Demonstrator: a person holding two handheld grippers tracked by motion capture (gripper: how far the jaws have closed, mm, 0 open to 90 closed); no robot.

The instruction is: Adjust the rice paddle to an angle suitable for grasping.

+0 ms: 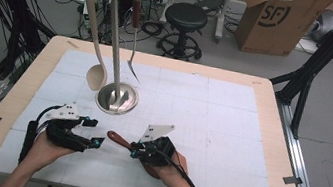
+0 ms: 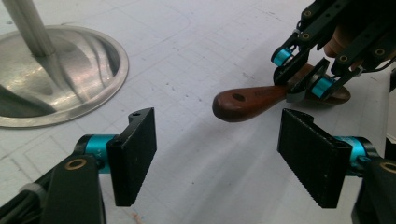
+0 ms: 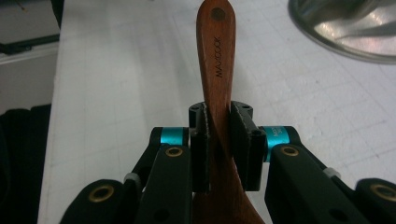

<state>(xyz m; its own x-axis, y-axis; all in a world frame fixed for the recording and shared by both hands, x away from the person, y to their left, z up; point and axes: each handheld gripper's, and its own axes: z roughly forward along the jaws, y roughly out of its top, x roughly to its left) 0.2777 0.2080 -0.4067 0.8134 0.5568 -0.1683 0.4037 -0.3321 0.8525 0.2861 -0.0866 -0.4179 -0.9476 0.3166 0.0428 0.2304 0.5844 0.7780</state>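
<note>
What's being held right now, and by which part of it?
The right gripper clamps a wooden-handled utensil partway along its handle; the left gripper holds nothing.

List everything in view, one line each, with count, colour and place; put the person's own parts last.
Metal utensil stand with round base: one, silver, on the white mat left of centre.
Beige spoon: one, hanging on the stand's left side.
Brown-handled metal fork: one, hanging on the stand's right side.
Brown wooden-handled utensil: one, reddish brown, clamped in the right hand-held gripper, handle pointing at the left one.
White gridded mat: one, covering the table.
Wooden table: one, light brown.
Black round stool: one, behind the table.
Cardboard box: one, brown, on the floor behind.
Left hand-held gripper: one, black, jaws apart on nothing.
Right hand-held gripper: one, black, near edge.
</note>
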